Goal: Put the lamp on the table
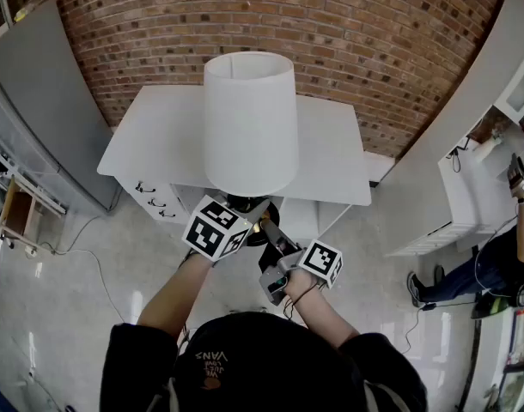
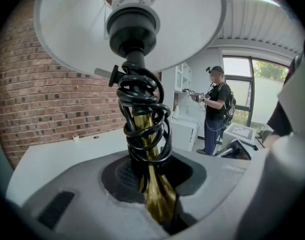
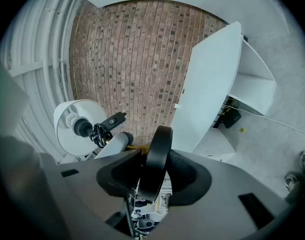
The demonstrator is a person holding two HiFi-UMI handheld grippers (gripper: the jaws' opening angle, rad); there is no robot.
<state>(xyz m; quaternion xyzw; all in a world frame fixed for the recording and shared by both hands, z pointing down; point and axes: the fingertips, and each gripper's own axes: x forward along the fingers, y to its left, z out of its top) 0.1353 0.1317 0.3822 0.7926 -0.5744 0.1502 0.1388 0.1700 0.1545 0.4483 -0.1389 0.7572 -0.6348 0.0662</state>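
You have the lamp (image 1: 249,118) lifted and carried, but not yet set down. It hangs upright in your two tools, just in front of the near edge of the bench (image 1: 331,157), with its white shade (image 1: 249,84) overlapping the bench top in the head view.

Your left hand-held gripper (image 2: 157,204) is closed narrowly on the brass stem (image 2: 153,189), just below the black cord (image 2: 142,119) wound round it. Your right hand-held gripper (image 3: 152,174) stands much wider and clamps the rim of the round black base (image 3: 157,154), which sits on edge between its jaws. So the pick-up looks done. What seems left is to bring the lamp forward over the bench, lower the base flat onto it and let go with both tools.

The bench is a plain white top with nothing visible on it where the shade does not cover it. Under its left end is a white drawer unit (image 1: 150,197) with dark handles. Behind it runs a red brick wall (image 1: 348,24). A grey panel (image 1: 47,101) leans at the far left, and white shelving (image 1: 477,170) stands at the right. The pale floor (image 1: 73,299) is glossy, with a thin cable (image 1: 94,260) trailing across it. Another person (image 1: 502,269) stands at the far right, holding a gripper of their own.
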